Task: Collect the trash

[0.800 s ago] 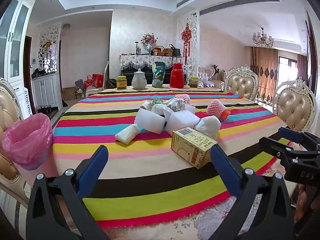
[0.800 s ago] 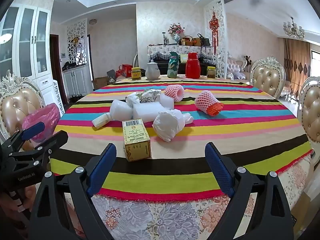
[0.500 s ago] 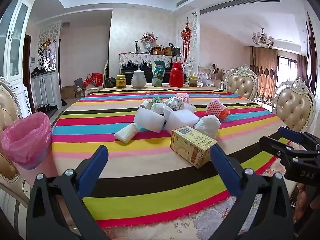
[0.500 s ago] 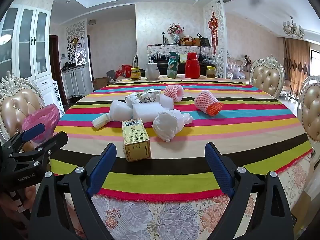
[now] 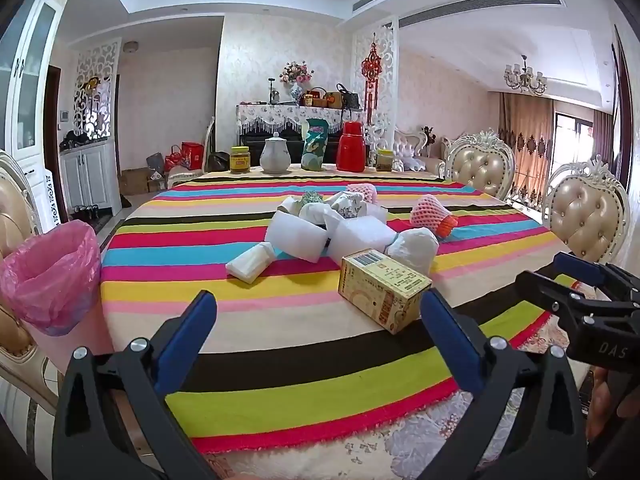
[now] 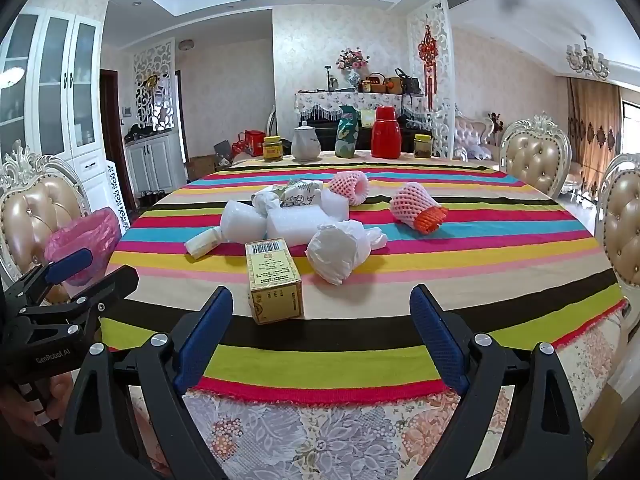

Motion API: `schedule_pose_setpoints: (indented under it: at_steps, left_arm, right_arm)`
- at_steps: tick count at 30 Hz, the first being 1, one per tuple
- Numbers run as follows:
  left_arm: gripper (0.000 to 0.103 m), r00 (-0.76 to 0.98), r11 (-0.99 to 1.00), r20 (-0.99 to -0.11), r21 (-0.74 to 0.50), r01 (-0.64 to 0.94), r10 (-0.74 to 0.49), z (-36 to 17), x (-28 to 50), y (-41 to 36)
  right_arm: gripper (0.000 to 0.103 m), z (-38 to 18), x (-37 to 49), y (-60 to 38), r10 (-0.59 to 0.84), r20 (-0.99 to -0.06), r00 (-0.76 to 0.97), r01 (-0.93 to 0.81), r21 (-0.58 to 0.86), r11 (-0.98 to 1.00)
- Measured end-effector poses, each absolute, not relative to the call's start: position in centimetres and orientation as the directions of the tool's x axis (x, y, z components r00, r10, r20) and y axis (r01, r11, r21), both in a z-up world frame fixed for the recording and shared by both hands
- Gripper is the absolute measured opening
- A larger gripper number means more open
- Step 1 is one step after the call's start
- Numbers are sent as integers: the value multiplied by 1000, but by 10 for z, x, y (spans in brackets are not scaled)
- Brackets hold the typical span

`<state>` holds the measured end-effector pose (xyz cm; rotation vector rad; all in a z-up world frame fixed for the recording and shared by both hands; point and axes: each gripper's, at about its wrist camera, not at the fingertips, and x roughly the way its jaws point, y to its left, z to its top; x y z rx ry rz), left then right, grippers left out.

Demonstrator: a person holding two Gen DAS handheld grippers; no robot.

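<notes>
- A striped tablecloth [image 5: 248,276] covers the round dining table, trash heaped mid-table.
- A yellow carton [image 6: 274,280] lies nearest.
- Left gripper [image 5: 320,332] and right gripper [image 6: 322,332] both gape wide, empty.

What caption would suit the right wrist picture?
Open right gripper hovers before a striped tablecloth strewn with trash: yellow carton, foam fruit nets, white wrappers.
</notes>
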<state>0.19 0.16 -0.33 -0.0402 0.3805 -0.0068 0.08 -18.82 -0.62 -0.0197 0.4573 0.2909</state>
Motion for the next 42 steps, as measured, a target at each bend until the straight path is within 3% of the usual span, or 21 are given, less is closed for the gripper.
schedule_pose_setpoints:
  at_steps: [42]
  left_arm:
    - [99,927,999,-375,-44,0,-16,-4,2,3]
  right_arm:
    - [85,-4,0,-185,290,-436,852,-293,63,954]
